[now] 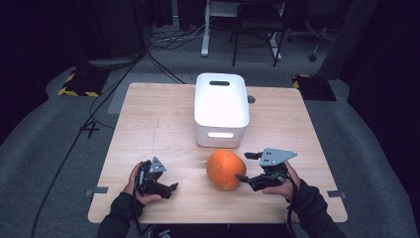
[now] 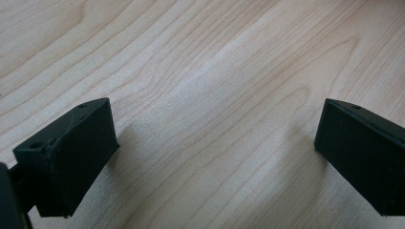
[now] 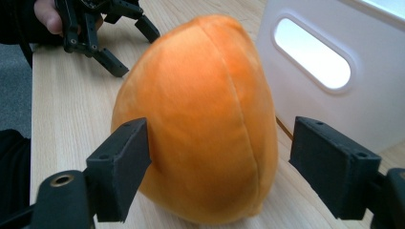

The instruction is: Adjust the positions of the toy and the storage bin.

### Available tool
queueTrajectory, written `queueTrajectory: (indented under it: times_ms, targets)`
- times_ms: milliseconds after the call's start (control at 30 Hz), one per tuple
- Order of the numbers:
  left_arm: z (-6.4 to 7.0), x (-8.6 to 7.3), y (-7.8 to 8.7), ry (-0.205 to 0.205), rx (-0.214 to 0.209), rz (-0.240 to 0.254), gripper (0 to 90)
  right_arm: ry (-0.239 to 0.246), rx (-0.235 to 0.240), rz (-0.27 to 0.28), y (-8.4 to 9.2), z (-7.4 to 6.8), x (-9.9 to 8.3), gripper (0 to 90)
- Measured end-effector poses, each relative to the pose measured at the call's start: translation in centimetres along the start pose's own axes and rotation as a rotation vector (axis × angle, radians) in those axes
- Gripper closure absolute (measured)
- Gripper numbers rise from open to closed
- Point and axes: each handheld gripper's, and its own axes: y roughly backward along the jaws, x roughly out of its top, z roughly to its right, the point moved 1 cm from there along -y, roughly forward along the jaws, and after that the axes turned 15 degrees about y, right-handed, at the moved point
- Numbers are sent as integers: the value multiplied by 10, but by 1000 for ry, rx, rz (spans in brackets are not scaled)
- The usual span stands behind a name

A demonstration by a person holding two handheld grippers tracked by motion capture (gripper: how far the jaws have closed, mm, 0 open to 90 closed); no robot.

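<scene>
An orange plush pumpkin (image 1: 225, 169) sits on the wooden table (image 1: 158, 124) toward the near edge, just in front of the white plastic bin (image 1: 221, 106) that stands toward the far edge. The right gripper (image 1: 246, 166) is at the pumpkin's right side with its jaws spread wide, the plush between them; one pad (image 3: 125, 164) lies at its skin, the other stands clear. The left gripper (image 1: 168, 187) rests near the near left corner, jaws apart over bare wood.
</scene>
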Motion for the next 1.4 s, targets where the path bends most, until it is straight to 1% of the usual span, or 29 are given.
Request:
queueTrajectory:
  times_ms: [133, 300, 333, 400, 433, 467, 567, 667, 733, 767, 800, 867, 933, 967, 1000, 1100, 1133, 1167, 1200, 1233, 1267, 1300, 1333, 1367, 1400]
  targets:
    - [-1, 0, 0, -2, -4, -1, 9, 3, -6, -11, -5, -1, 5, 221]
    - [-1, 0, 0, -2, -5, -2, 10, -3, 7, 16, -8, -1, 10, 214]
    - [-1, 0, 0, -2, -4, -2, 10, 1, 20, 27, -7, -1, 12, 211]
    - [-1, 0, 0, -2, -5, -2, 10, 6, 18, 35, -8, -1, 14, 210]
    - [-1, 0, 0, -2, -5, -2, 10, -8, 20, 41, -8, -1, 15, 209]
    - [-1, 0, 0, -3, -5, -2, 10, -6, 21, 49, -9, 0, 16, 208]
    - [0, 0, 0, -2, -4, -1, 10, -4, 25, 48, -14, 1, 17, 200]
    - [-1, 0, 0, -2, -4, -2, 10, -28, 31, 63, -18, 2, 17, 186]
    - [0, 0, 0, -2, -4, -2, 10, -25, 34, 46, -22, 3, 16, 159]
    - [0, 0, 0, -2, -4, -1, 10, -27, 36, 44, -24, 3, 15, 158]
    - [0, 0, 0, -2, -4, -1, 10, -29, 36, 31, -25, 3, 14, 158]
    - [0, 0, 0, -2, -4, -1, 10, -36, 50, 37, -28, 3, 11, 157]
    - [0, 0, 0, -2, -4, -1, 10, -34, 60, 27, -31, 2, 9, 164]
    - [0, 0, 0, -2, -4, -1, 10, -37, 73, 26, -32, 2, 9, 187]
    - [0, 0, 0, -2, -4, -1, 10, -36, 76, 21, -33, 1, 8, 236]
    - [0, 0, 0, -1, -4, -1, 10, -29, 72, 9, -33, 2, 6, 395]
    - [0, 0, 0, -2, -4, -1, 10, -27, 73, 0, -33, 2, 6, 461]
    - [0, 0, 0, -1, -4, -1, 10, -26, 75, -1, -32, 2, 5, 503]
    - [0, 0, 0, -2, -3, -1, 10, -24, 77, 0, -31, 3, 4, 527]
    - [0, 0, 0, -2, -3, -1, 10, -24, 77, 0, -31, 3, 4, 527]
    - [0, 0, 0, -3, -3, -1, 10, -31, 59, 1, -26, 4, 1, 551]
    - [0, 0, 0, -3, -3, -1, 9, -31, 59, 1, -26, 4, 1, 551]
    - [0, 0, 0, -2, -4, -1, 9, -30, 41, 7, -16, 4, -3, 563]
    - [0, 0, 0, -2, -4, -1, 9, -30, 41, 7, -16, 4, -3, 563]
    - [0, 0, 0, -3, -4, -1, 10, -33, 32, 5, -12, 4, -6, 564]
